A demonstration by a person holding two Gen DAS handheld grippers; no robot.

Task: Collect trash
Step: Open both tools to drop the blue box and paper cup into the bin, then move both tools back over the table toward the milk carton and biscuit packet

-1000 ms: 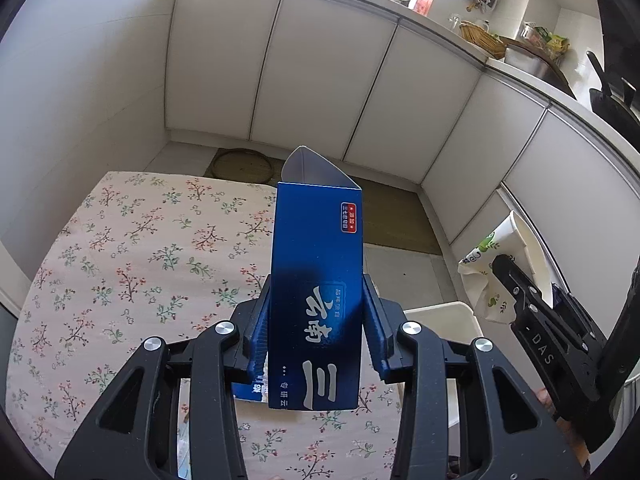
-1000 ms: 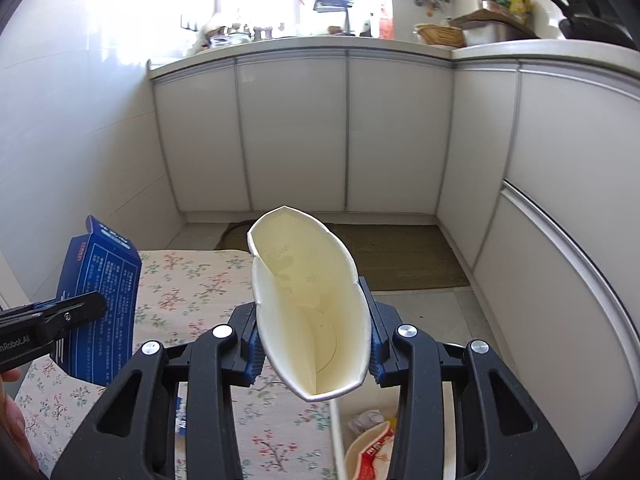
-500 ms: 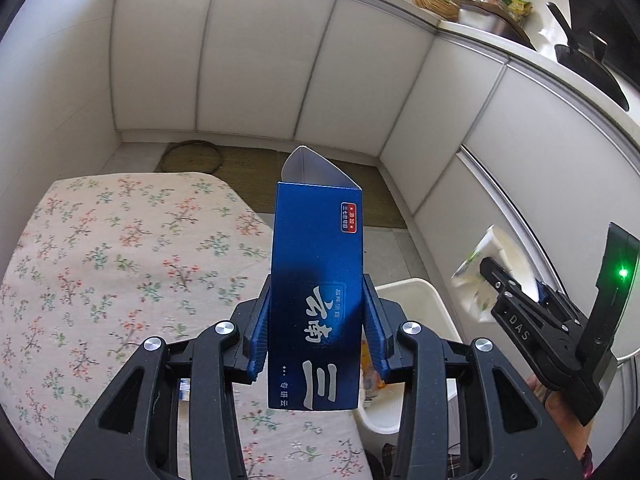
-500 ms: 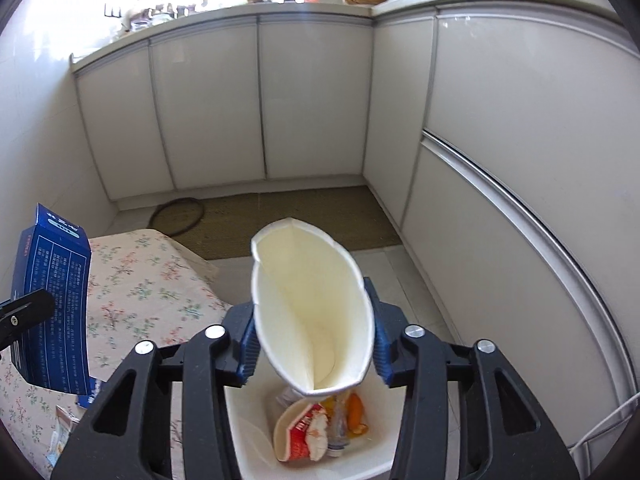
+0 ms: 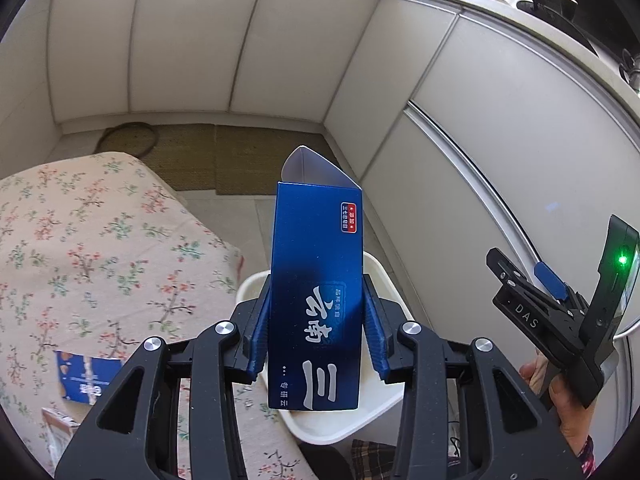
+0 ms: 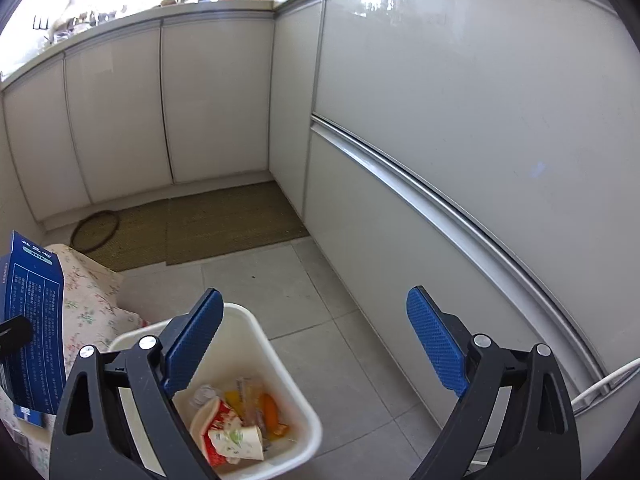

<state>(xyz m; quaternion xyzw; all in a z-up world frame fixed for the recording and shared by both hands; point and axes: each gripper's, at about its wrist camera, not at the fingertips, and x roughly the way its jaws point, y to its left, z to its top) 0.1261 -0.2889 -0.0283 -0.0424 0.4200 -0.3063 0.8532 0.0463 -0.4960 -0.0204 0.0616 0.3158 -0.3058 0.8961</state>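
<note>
left hand-held gripper (image 5: pixel 316 344) clamps blue carton (image 5: pixel 316 296) | above white bin (image 5: pixel 384 280) | beside floral tablecloth (image 5: pixel 100 248)

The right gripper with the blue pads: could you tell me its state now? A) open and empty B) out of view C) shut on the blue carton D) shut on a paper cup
A: the right gripper has its jaws spread with nothing between them, above the white plastic bin.
</note>
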